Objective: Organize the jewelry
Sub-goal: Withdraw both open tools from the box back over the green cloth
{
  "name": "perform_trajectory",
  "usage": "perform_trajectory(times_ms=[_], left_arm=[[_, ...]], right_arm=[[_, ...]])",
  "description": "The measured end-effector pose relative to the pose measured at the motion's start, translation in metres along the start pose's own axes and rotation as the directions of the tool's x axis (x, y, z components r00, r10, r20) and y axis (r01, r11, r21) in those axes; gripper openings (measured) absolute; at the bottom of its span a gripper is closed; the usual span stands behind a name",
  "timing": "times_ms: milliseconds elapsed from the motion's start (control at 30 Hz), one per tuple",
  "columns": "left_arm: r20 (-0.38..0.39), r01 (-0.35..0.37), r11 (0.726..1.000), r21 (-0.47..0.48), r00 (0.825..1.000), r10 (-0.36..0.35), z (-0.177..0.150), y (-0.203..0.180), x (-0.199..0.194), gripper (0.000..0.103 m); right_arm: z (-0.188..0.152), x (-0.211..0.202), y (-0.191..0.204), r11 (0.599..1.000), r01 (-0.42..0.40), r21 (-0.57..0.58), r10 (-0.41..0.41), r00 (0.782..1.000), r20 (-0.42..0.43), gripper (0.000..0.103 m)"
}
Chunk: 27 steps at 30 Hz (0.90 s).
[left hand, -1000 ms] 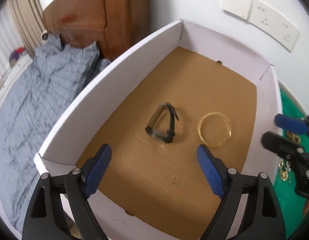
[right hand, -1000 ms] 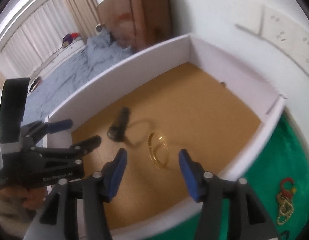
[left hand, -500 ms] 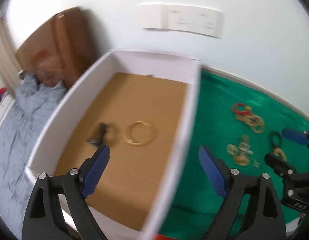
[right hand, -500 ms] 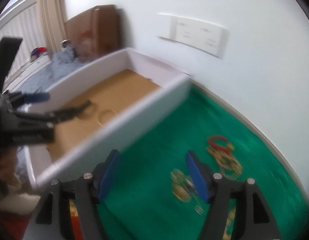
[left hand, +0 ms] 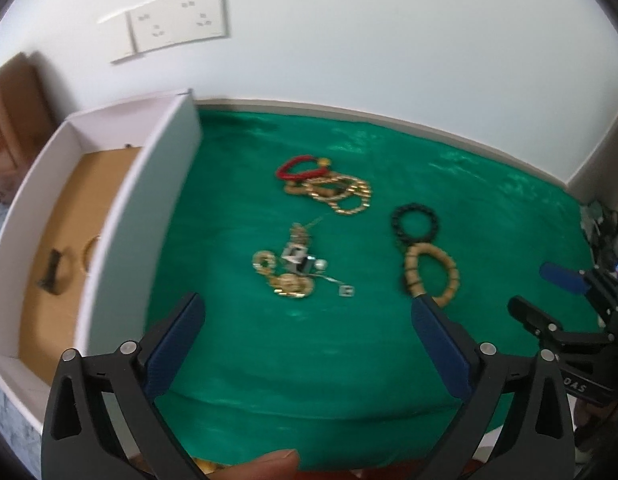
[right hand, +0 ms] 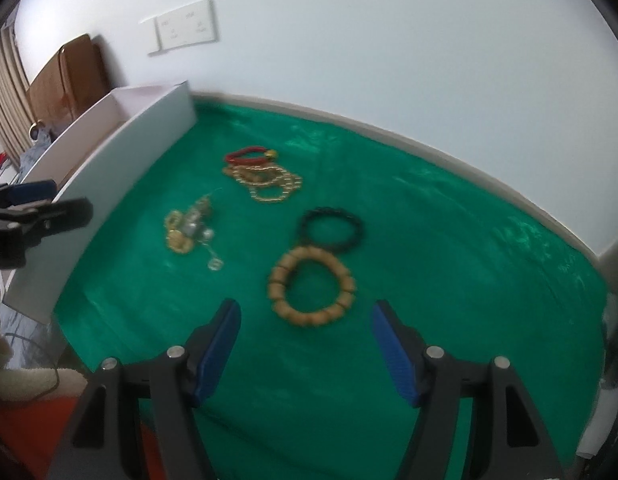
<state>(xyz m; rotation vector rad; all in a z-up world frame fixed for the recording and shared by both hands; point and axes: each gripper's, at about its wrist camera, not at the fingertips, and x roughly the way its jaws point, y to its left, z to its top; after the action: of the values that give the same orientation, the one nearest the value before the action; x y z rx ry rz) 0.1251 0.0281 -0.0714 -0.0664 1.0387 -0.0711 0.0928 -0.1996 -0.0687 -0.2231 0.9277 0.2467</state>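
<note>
Jewelry lies on a green cloth (left hand: 245, 320): a red bracelet (left hand: 299, 166) on gold chains (left hand: 341, 194), a black bead bracelet (left hand: 415, 222), a wooden bead bracelet (left hand: 429, 276) and a small gold and silver pile (left hand: 295, 274). A white box (left hand: 149, 200) at the left holds a black band (left hand: 51, 272) and a gold bangle (left hand: 89, 250). My left gripper (left hand: 309, 320) is open and empty above the cloth. My right gripper (right hand: 307, 322) is open and empty just short of the wooden bead bracelet (right hand: 311, 290).
A white wall with sockets (left hand: 177, 20) backs the cloth. A brown headboard (right hand: 65, 76) and bedding lie beyond the box (right hand: 121, 152). The cloth's near edge runs under both grippers. The right gripper shows at the right edge of the left wrist view (left hand: 549, 292).
Both grippers have swung right, from over the box's inside to above the green cloth and its jewelry. Both stay open and empty.
</note>
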Motion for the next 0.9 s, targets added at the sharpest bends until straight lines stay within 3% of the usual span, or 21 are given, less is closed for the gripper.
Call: perform_trajectory(times_ms=[133,300,500,900], left_arm=[[-0.020,-0.038,0.998,0.052,0.999,0.039,-0.001,-0.023,0.006,0.103],[-0.030,-0.033,0.998,0.060,0.999,0.035,-0.008,-0.032,0.001,0.103],[-0.023,-0.078,0.996,0.051,0.997,0.079,-0.014,-0.017,-0.003,0.102],[-0.018,-0.069,0.997,0.024,0.997,0.069,-0.017,0.015,-0.011,0.102]], right_arm=[[-0.005,-0.008,-0.012,1.000,0.018,-0.007,-0.018,1.000,0.018,0.069],[-0.007,-0.007,-0.020,1.000,0.004,0.003,-0.004,1.000,0.016,0.069],[-0.005,-0.012,-0.005,1.000,-0.006,-0.019,0.007,0.999,0.038,0.069],[-0.006,-0.013,0.027,0.999,-0.031,-0.024,0.032,0.998,0.047,0.069]])
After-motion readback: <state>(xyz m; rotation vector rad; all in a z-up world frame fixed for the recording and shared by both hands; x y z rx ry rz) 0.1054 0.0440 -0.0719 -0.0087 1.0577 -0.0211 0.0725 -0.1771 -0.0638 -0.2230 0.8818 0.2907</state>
